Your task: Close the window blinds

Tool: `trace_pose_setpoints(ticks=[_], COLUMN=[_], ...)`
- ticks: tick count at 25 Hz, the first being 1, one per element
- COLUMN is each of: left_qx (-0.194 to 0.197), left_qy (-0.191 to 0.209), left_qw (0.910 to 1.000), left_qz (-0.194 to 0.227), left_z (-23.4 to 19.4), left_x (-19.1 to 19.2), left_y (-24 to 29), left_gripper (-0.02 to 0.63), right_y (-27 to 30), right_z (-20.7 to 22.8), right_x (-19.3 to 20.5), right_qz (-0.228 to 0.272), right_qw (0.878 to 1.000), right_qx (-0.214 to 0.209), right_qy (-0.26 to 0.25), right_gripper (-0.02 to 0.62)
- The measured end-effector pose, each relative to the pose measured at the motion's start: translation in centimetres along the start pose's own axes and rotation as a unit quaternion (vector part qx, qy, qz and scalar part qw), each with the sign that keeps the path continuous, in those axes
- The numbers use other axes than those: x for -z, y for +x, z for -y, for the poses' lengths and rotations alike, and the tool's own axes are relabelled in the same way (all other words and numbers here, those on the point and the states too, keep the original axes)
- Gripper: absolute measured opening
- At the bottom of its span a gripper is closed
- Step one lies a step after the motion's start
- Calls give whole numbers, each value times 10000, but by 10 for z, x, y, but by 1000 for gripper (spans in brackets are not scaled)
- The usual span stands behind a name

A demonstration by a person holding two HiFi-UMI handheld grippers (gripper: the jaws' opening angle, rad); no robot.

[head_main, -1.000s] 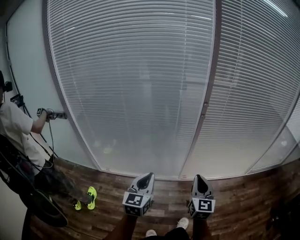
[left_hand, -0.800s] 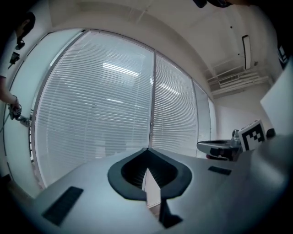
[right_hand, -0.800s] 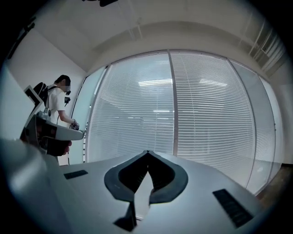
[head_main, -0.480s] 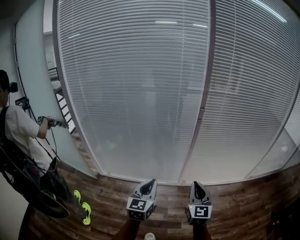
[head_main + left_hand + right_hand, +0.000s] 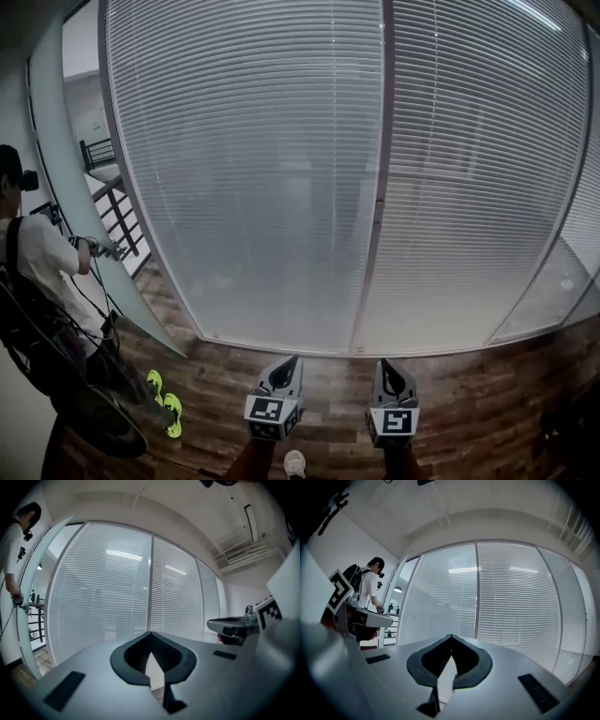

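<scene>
Left gripper (image 5: 290, 362) and right gripper (image 5: 383, 366) are both held low, jaws pinched together on nothing. Window blinds (image 5: 244, 169) are hung straight ahead and up, well apart from both, slats (image 5: 469, 141) run sideways; neither gripper can really be called nearer.

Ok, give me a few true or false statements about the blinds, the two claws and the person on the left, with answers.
1. The left claw and the right claw are both shut and empty. True.
2. The left claw touches the blinds. False: it is held apart from them, low over the wooden floor.
3. A person stands at the left by a glass door. True.
4. That person's shoes are red. False: they are bright yellow-green.
5. The blinds are drawn up to the top. False: they hang down over the panes almost to the floor.
</scene>
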State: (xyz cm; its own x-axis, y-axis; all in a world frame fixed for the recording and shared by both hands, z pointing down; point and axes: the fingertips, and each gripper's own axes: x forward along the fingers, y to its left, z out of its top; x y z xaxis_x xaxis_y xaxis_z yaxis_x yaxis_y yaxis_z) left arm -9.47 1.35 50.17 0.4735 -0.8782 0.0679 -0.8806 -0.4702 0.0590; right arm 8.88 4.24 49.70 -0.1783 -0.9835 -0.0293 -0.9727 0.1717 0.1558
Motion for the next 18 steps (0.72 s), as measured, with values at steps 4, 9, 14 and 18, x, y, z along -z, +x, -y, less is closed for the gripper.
trace_pose_setpoints(ticks=[4,9,14,18], left_qx=[-176,-259,-262,-149], left_qy=[-20,-122,-145,-92], left_qw=[9998,9996,9996,9998], left_qz=[39,-8,-8,-66], left_z=[8,11,30,43], left_x=[1,19,21,21], left_y=[-19,-47,-62,-63], left_gripper=[0,0,0,0], right_y=[-14,-45,-69,-78], right_z=[-2,-7,-14,-13], right_x=[3,8,2,8], right_qz=[-100,-69,146,151], right_qw=[9999,9998,9999,9999], right_qx=[57,136,-7,-25], right_qy=[-91,-105,-77,-60], right_gripper=[3,3,3,3])
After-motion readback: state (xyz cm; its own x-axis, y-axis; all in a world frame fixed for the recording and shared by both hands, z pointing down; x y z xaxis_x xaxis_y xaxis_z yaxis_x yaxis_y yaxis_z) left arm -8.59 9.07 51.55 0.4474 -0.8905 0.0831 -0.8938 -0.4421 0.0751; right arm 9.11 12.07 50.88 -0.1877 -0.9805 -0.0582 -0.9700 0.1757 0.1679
